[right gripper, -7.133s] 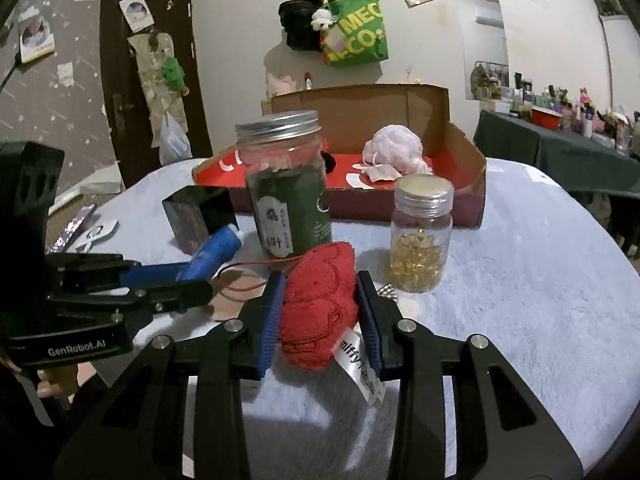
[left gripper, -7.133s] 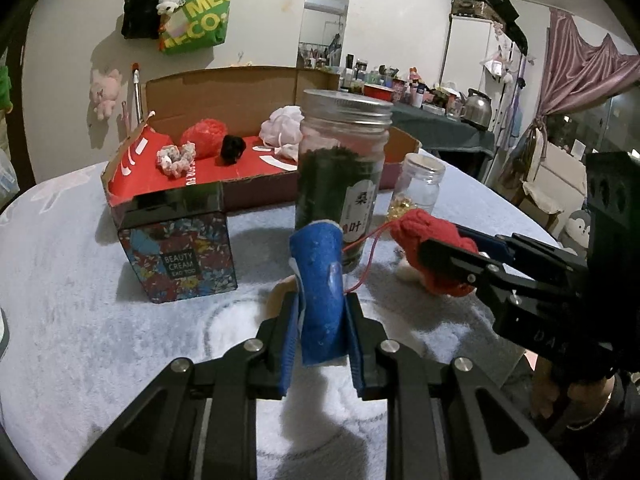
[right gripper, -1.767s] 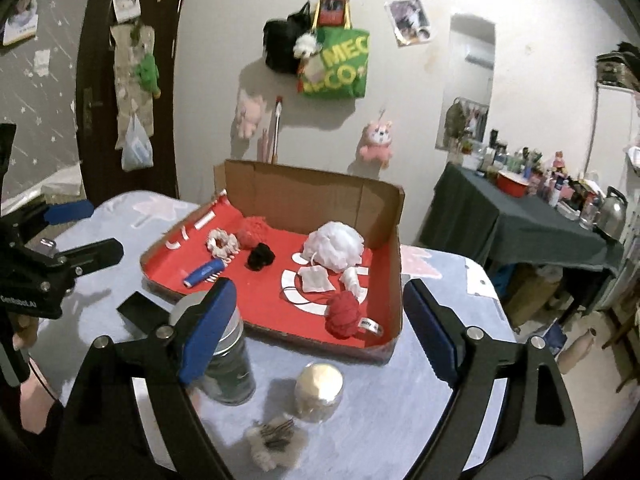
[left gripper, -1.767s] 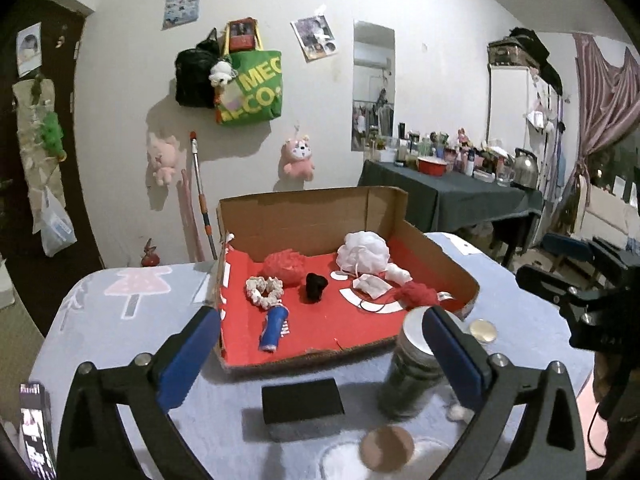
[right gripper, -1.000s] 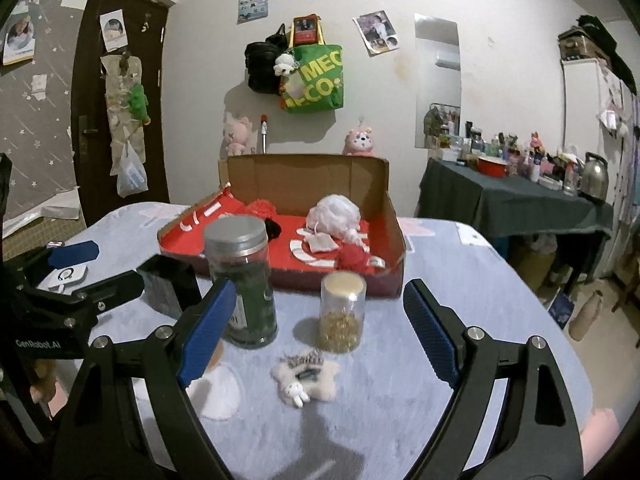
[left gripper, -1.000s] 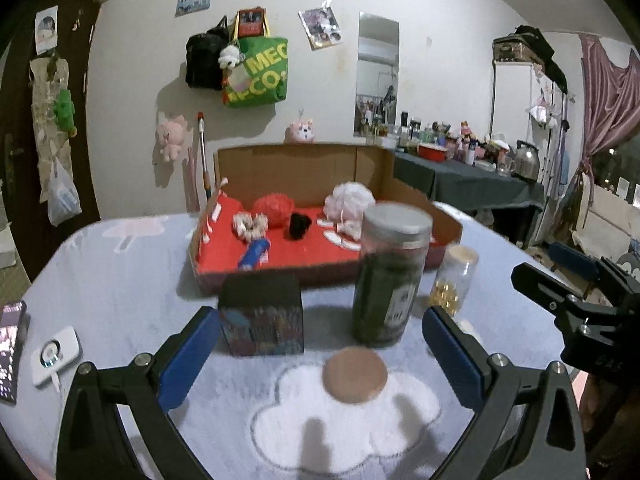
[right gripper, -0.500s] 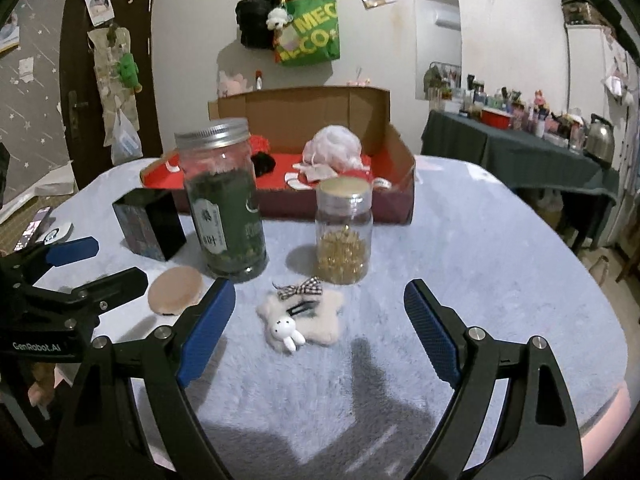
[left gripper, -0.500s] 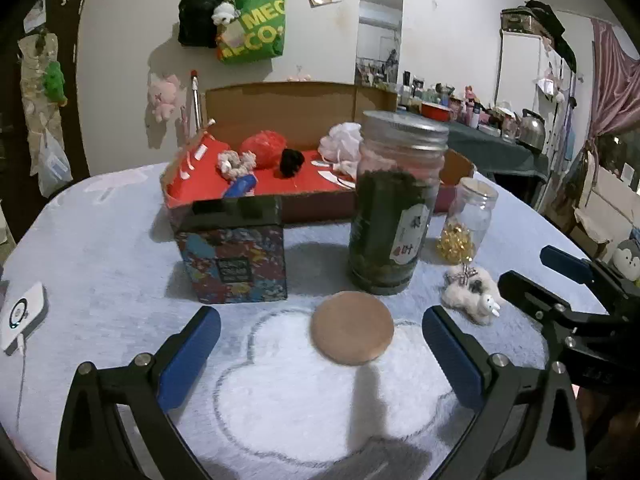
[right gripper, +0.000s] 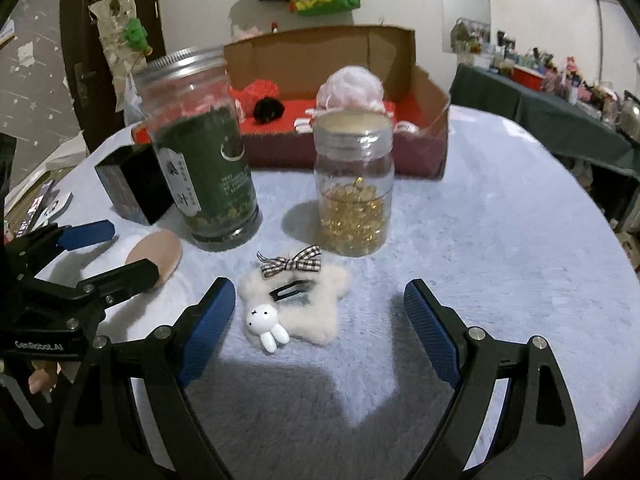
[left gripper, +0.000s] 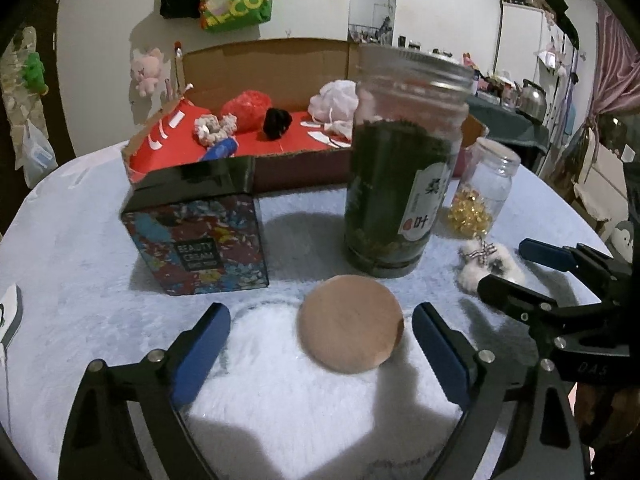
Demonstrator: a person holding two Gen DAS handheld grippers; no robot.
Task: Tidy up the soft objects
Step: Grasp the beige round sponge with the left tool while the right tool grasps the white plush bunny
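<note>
Two wrist cams, close and low over the counter, angled down past their tongs twd the cardboard box; both share the green jar.

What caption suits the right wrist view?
Open right gripper hovering over a fluffy star hair clip on the table, before a jar of gold beads.

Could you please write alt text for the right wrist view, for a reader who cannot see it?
The open right gripper hovers over a fluffy white star hair clip on a pale blue tablecloth. Behind stand a jar of gold beads, a green jar and a red-lined cardboard box.
</note>
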